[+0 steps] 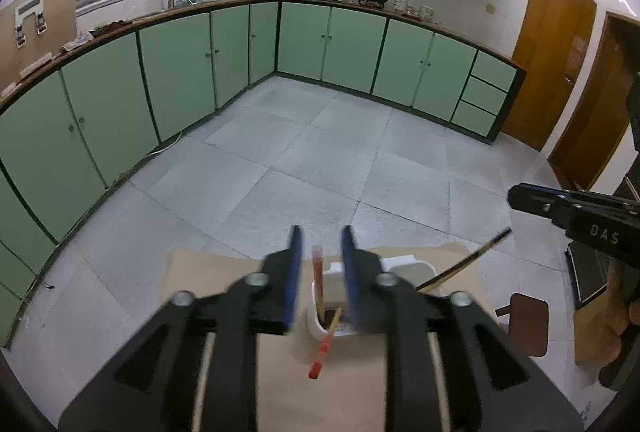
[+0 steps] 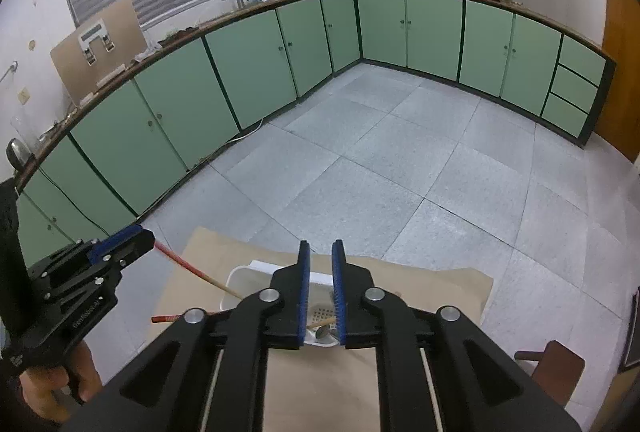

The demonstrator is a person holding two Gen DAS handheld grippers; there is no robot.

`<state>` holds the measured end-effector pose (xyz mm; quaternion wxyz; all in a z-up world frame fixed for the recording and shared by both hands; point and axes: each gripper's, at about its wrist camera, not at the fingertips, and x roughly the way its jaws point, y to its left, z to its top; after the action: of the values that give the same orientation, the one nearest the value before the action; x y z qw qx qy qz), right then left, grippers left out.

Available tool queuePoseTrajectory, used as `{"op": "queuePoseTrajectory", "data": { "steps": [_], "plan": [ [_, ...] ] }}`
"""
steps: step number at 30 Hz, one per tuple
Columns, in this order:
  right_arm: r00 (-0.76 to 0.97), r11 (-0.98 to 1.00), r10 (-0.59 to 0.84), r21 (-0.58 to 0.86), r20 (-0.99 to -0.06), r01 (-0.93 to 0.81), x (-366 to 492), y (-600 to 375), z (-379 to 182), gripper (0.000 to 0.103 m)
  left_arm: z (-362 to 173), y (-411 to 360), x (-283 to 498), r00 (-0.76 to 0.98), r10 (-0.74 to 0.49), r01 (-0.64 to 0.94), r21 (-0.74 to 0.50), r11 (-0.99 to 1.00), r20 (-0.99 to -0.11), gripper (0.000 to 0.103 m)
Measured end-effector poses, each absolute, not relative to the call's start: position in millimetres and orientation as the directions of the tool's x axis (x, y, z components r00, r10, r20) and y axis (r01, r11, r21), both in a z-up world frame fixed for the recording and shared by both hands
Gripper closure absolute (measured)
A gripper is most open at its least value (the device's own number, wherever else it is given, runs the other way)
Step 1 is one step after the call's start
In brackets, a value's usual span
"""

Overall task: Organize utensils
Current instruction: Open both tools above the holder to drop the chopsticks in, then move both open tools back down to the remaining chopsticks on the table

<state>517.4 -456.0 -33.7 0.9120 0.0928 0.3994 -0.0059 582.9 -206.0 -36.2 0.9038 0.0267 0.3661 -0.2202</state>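
Note:
A white utensil holder (image 1: 318, 328) stands on a table covered in brown paper (image 1: 224, 272). One red-ended chopstick (image 1: 317, 272) stands in the holder between the fingers of my left gripper (image 1: 322, 232), with a gap on each side, so the gripper is open. A second red-ended chopstick (image 1: 322, 352) leans out over the near rim. A dark chopstick (image 1: 464, 264) slants up from the holder, its tip just below my right gripper (image 1: 516, 198). In the right wrist view my right gripper (image 2: 321, 244) shows a narrow gap over the holder (image 2: 244, 280) and a spoon (image 2: 322, 332).
A brown chair (image 2: 556, 368) stands at the table's right. Grey tiled floor (image 2: 400, 172) lies beyond the table edge, ringed by green cabinets (image 2: 248, 60). A hand (image 2: 48, 388) holds the left gripper (image 2: 138, 236) at the left.

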Motion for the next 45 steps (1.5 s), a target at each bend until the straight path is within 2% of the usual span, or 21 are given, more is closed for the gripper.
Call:
{"op": "queuePoseTrajectory", "data": {
  "steps": [4, 8, 11, 12, 14, 16, 19, 26, 31, 34, 41, 45],
  "plan": [
    [0.709, 0.981, 0.066, 0.175, -0.702, 0.082, 500, -462, -16, 0.092, -18, -190, 570, 0.66, -0.38, 0.416, -0.107, 0.903, -0.648, 0.073],
    [0.756, 0.986, 0.058, 0.158, -0.651, 0.06, 457, -463, -1, 0.091, 2, -161, 534, 0.713, -0.369, 0.407, -0.076, 0.91, -0.596, 0.056],
    [0.795, 0.992, 0.051, 0.125, -0.605, 0.032, 407, -457, -4, 0.086, 9, -137, 496, 0.754, -0.355, 0.403, -0.038, 0.914, -0.553, 0.045],
    [0.806, 0.993, 0.047, 0.116, -0.59, 0.027, 387, -455, -10, 0.082, 9, -131, 485, 0.762, -0.353, 0.403, -0.03, 0.915, -0.543, 0.042],
    [0.827, 0.997, 0.029, 0.078, -0.561, 0.018, 351, -445, -22, 0.078, 3, -113, 450, 0.783, -0.349, 0.395, -0.022, 0.918, -0.515, 0.027],
    [0.851, 0.999, 0.004, 0.036, -0.526, 0.018, 305, -433, -45, 0.067, -8, -98, 415, 0.797, -0.35, 0.394, -0.017, 0.919, -0.492, 0.021],
    [0.869, 1.0, -0.016, 0.014, -0.495, 0.026, 243, -414, -87, 0.064, -33, -80, 365, 0.815, -0.351, 0.391, -0.01, 0.92, -0.462, 0.015],
    [0.848, 0.997, -0.009, 0.059, -0.529, 0.047, 137, -372, -189, 0.063, -119, -53, 263, 0.782, -0.368, 0.393, -0.06, 0.918, -0.503, 0.014],
    [0.788, 0.999, 0.026, 0.053, -0.615, 0.009, 101, -329, -260, 0.063, -172, -51, 205, 0.772, -0.359, 0.413, -0.016, 0.911, -0.524, 0.014],
    [0.771, 0.999, 0.028, 0.037, -0.637, -0.006, 90, -316, -279, 0.065, -203, -46, 185, 0.73, -0.391, 0.422, -0.08, 0.903, -0.561, 0.014],
    [0.781, 0.988, -0.064, 0.068, -0.621, 0.135, 70, -363, -278, 0.063, -263, -87, 151, 0.593, -0.457, 0.516, -0.123, 0.848, -0.663, 0.014],
    [0.778, 0.978, -0.076, 0.108, -0.624, 0.181, 63, -386, -279, 0.063, -280, -106, 148, 0.574, -0.441, 0.546, -0.079, 0.834, -0.689, 0.016]
  ]
}}
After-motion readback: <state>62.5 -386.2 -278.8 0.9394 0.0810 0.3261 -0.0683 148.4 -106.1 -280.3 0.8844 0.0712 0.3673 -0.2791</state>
